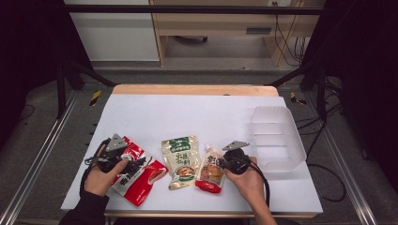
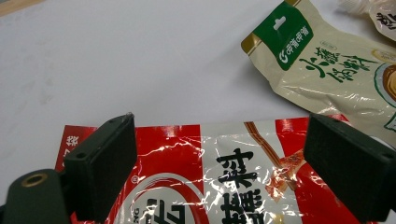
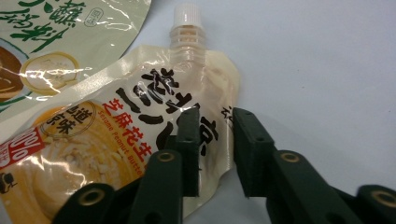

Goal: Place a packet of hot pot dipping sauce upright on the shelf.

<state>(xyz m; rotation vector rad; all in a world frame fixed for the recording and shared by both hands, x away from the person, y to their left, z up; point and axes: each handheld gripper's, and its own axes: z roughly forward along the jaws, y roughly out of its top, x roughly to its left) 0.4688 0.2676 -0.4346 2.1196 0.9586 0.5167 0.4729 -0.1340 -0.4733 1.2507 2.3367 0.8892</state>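
Down at the near edge of the white tabletop (image 1: 187, 112), two forearms come in, each hand holding a claw. The left claw (image 1: 123, 161) rests over a red and white packet (image 1: 136, 176) near the near-left corner; its jaws stand wide apart, released, with the glossy, crinkled red film lying flat between them and untouched by the pads. The right claw (image 1: 220, 162) reaches in from the near-right side, pointing toward a cream spouted pouch (image 1: 210, 171). Its jaws are drawn close on the pouch's right edge, pinching the soft film, which buckles between the pads.

Between the two lies a beige and green sachet (image 1: 180, 161), flat and shiny. A clear, ribbed plastic bin (image 1: 277, 136) sits by the right edge.

The right gripper view brings out the pouch's white screw cap (image 3: 188, 15) and ridged neck, plus black and orange lettering. The left gripper view reveals the sachet's green hang tab (image 2: 280, 35).
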